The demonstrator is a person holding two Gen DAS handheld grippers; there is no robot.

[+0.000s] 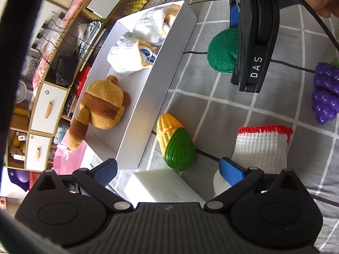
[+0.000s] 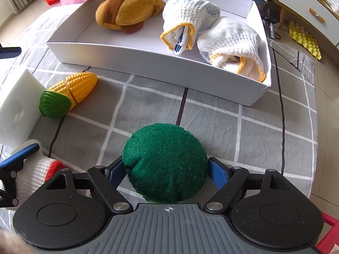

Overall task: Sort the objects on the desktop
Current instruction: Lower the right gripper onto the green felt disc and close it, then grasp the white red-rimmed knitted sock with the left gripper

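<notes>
My right gripper [image 2: 166, 172] is shut on a round green felt cushion [image 2: 165, 160] that lies on the grey checked cloth, one blue pad against each side. In the left wrist view the cushion [image 1: 221, 50] shows under that gripper's black body. My left gripper [image 1: 168, 173] stands open, wide around a white foam block [image 1: 156, 185] without touching it. A toy corn cob [image 1: 174, 141] lies just beyond the block. A white knit glove with a red cuff [image 1: 262, 148] lies by the right finger. Purple toy grapes [image 1: 325, 93] sit at the right edge.
A long white box [image 2: 148, 65] at the back holds a brown plush toy [image 2: 127, 6] and two white knit gloves with yellow trim [image 2: 186, 19]. Shelves and cables stand beyond the table's far side. A yellow foam piece [image 2: 305, 38] lies on the floor.
</notes>
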